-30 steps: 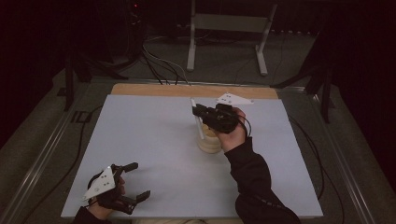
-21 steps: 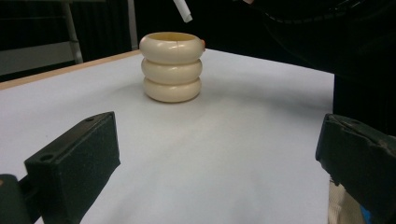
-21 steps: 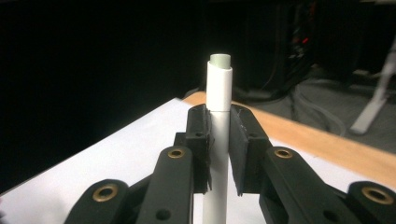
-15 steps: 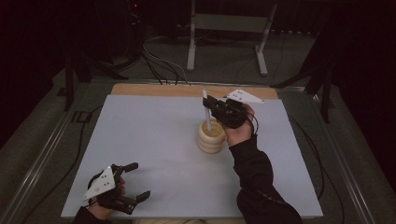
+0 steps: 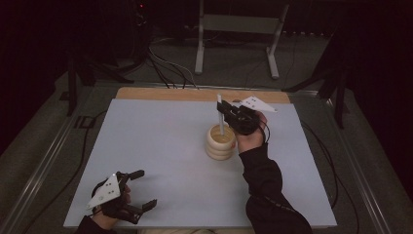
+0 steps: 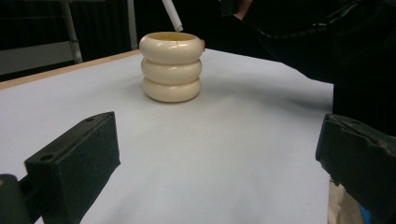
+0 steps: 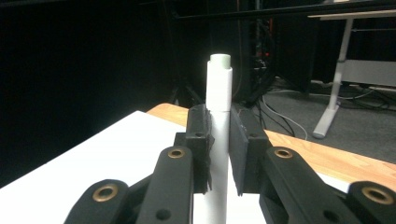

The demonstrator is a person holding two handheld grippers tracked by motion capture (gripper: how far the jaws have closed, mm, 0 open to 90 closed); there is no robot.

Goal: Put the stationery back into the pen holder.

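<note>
High view: right gripper [image 5: 225, 111] sits above and just behind the stack of three cream ring-shaped wooden pieces [image 5: 220, 142] near the middle of the pale grey table sheet [image 5: 160, 146], jaws pinched on a slim white plastic rod [image 5: 220, 117]. Rod stands approx upright, long axis vertical, lower end inside the stack's centre hole; can't tell if it reaches the bottom. Left gripper [image 5: 140, 191] is at the near left corner, well apart from the stack, jaws spread w/ nothing between. Left gripper view: both black jaws wide apart over bare sheet, ring stack [image 6: 171, 66] straight ahead, rod [image 6: 173, 15] slanting out of its top opening. Right gripper view: jaw pads pressed on the rod [image 7: 218, 116] from both sides, capped top end poking up above them. Judgement: next move turns on the rod's vertical axis staying lined up w/ the hole, so travel is straight up or down; right hand is the nearer one by far.
</note>
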